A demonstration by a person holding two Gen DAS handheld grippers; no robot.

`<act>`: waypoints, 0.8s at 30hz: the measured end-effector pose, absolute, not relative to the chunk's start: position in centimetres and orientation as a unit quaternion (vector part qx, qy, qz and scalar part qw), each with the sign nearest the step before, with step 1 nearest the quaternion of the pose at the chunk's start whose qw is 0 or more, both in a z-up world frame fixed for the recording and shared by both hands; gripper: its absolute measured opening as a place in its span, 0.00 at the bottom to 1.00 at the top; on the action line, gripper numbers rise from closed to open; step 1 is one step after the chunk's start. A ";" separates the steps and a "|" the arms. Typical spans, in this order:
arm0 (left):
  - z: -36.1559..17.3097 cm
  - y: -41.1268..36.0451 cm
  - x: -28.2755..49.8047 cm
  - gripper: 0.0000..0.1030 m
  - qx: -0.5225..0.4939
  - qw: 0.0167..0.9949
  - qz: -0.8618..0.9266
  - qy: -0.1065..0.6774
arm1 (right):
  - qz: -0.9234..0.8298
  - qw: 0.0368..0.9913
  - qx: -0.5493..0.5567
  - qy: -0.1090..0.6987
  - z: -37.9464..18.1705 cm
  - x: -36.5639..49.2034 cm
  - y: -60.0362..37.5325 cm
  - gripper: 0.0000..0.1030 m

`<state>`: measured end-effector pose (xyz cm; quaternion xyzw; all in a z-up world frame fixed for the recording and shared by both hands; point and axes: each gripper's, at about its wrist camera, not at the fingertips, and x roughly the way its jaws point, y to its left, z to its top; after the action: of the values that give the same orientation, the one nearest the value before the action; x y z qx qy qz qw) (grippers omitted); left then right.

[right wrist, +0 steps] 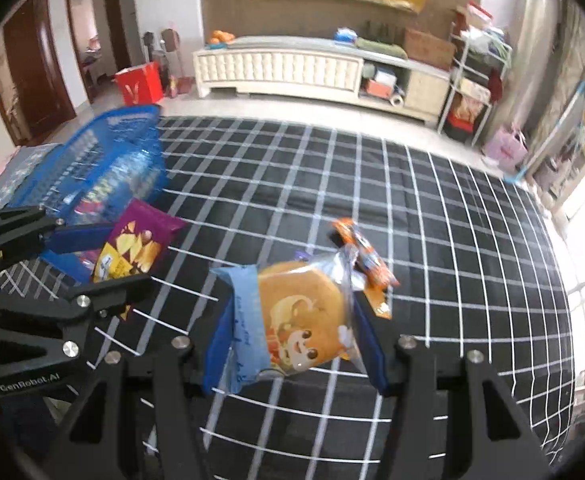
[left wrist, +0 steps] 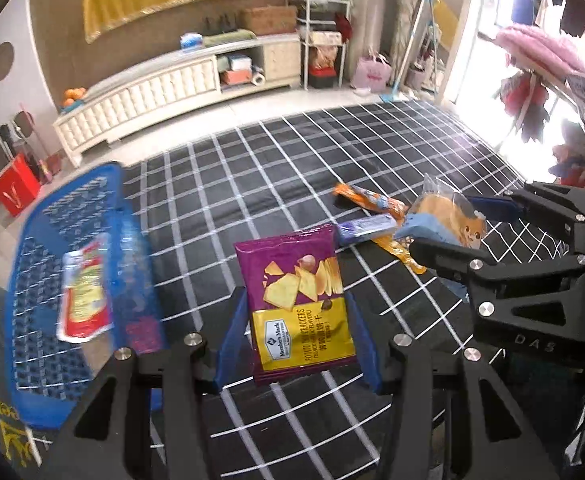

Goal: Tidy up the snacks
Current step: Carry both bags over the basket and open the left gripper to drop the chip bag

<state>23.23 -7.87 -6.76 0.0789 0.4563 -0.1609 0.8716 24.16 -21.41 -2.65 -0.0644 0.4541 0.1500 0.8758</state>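
Note:
My left gripper (left wrist: 298, 320) is shut on a purple and yellow potato cracker bag (left wrist: 300, 300), held above the black grid cloth (left wrist: 252, 168); the bag also shows in the right wrist view (right wrist: 132, 248). My right gripper (right wrist: 292, 324) is shut on a clear packet with an orange pastry and a cartoon (right wrist: 296, 320), which also shows in the left wrist view (left wrist: 448, 216). A blue basket (left wrist: 52, 240) at the left holds a red and white packet (left wrist: 84, 292). An orange snack stick (left wrist: 368, 200) and a purple bar (left wrist: 368, 228) lie on the cloth.
The basket also shows in the right wrist view (right wrist: 92, 172), at the cloth's left edge. The orange stick (right wrist: 364, 260) lies just beyond the pastry packet. A white low cabinet (right wrist: 292, 68) and a red bag (right wrist: 140, 84) stand on the floor beyond the cloth.

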 end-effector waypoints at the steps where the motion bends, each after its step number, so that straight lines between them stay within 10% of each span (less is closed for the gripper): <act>1: -6.0 -6.7 22.8 0.46 0.079 0.876 -0.155 0.449 | 0.155 0.877 -0.068 0.449 -2.0 24.0 -20.6 0.59; 24: -6.1 12.3 23.7 0.46 0.038 0.880 -0.024 0.474 | 0.261 0.857 -0.139 0.422 1.5 25.7 -3.4 0.59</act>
<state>23.66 12.26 -6.12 0.0375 0.4736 -0.0244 0.8796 25.74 -3.44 1.53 -0.1389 0.4220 0.2606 0.8572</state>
